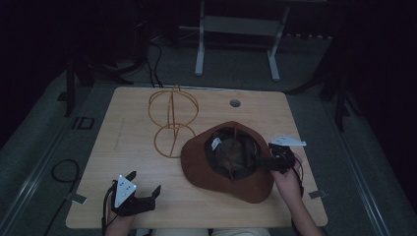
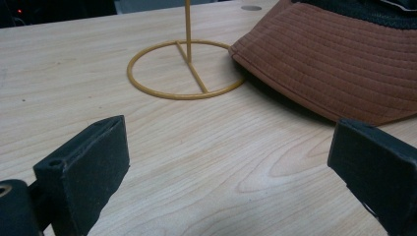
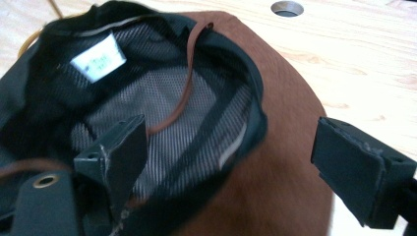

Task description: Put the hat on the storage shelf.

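A brown bucket hat (image 1: 196, 164) lies upside down on the wooden table (image 1: 123, 118), its black mesh lining (image 3: 162, 103) facing up with a white label (image 3: 98, 59) and a thin brown cord (image 3: 189, 73) inside. My right gripper (image 1: 263, 161) is open at the hat's right side; in the right gripper view (image 3: 226, 142) one jaw sits inside the crown and the other over the brown brim (image 3: 290, 98). A yellow wire hat stand (image 1: 173, 105) stands just left of the hat, its base ring (image 2: 187, 69) touching the brim (image 2: 344, 54). Open and holding nothing, my left gripper (image 1: 144, 182) rests near the front left (image 2: 226, 162).
A round cable hole (image 1: 235, 103) sits in the table's far edge (image 3: 286, 7). Behind the table stands a white desk frame (image 1: 199, 49). A black cable loop (image 1: 64, 172) lies on the floor at the left. Bare wood stretches between my left gripper and the hat.
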Demonstrator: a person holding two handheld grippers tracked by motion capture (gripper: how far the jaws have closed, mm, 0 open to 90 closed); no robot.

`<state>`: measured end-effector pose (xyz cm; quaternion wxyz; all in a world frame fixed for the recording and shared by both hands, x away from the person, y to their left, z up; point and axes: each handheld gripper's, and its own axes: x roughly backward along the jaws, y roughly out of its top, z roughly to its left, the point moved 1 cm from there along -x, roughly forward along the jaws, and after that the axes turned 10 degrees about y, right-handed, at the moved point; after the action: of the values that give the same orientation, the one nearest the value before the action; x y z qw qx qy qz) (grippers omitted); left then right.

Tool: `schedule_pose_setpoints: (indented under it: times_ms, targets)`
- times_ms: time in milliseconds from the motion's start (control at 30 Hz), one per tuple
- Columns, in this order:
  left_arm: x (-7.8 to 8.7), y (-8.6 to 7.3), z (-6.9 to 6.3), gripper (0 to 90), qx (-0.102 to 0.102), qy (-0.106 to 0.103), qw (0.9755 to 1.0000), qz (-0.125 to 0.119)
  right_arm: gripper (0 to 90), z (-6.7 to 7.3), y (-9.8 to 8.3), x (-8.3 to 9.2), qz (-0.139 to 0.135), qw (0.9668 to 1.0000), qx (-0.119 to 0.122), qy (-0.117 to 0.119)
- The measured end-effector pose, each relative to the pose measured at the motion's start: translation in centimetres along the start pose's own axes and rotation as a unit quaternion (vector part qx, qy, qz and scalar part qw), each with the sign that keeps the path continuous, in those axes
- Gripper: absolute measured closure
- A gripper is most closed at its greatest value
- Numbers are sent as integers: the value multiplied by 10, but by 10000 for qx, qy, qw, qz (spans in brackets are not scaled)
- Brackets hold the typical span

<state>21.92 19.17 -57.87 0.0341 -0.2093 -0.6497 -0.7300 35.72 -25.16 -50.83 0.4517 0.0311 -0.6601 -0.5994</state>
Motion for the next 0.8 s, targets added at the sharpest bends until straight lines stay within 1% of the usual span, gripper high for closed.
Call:
schedule_pose_setpoints:
  times_ms: [100,167,200,233,267,300,333,367,400,433,467,500,600,633,700,733,800]
  targets:
    - [-1,-1,0,27,-29,-3,10000,29,128,-4,10,-16,54,10000,-42,25]
    - [-1,-1,-1,27,-46,-8,10000,47,128,-5,16,-27,103,9999,-34,-32]
    - [-1,-1,-1,27,-61,-5,10000,50,129,-6,19,-33,159,9998,-11,-119]
    - [-1,-1,-1,27,-61,-5,10000,50,129,-6,19,-33,159,9998,-11,-119]
    - [-1,-1,-1,27,-84,-23,9999,62,133,-6,21,-38,232,9995,15,-203]
    - [-2,-1,-1,27,-88,-45,9999,66,188,-8,25,-48,371,9989,71,-285]
    - [-2,-1,-2,27,-88,-80,9999,84,238,-9,26,-52,455,9981,181,-373]
    - [-2,-1,-2,27,-111,-73,9999,72,259,-10,26,-56,521,9970,268,-496]
    - [-2,-1,-3,27,-143,-75,9998,70,276,-11,27,-60,559,9969,245,-506]
    - [-2,-1,-3,27,-152,-96,9998,76,295,-13,28,-62,561,9973,170,-448]
    - [-2,-1,-3,27,-150,-98,9998,72,327,-15,28,-65,604,9971,137,-448]
    - [-2,-1,-4,27,-146,-108,9998,73,335,-15,28,-68,699,9964,126,-454]
    - [-2,-1,-4,27,-160,-111,9998,84,332,-17,24,-78,906,9946,63,-497]
    - [-2,-1,-5,27,-161,-123,9998,89,332,-18,21,-81,992,9933,71,-587]
    - [-2,-1,-5,27,-153,-110,9998,85,333,-20,16,-87,1081,9914,-16,-738]
    - [-1,-1,-5,27,-155,-111,9998,83,338,-20,14,-89,1123,9903,20,-819]
    - [-1,-1,-5,27,-167,-112,9998,70,372,-19,12,-91,1130,9892,67,-937]
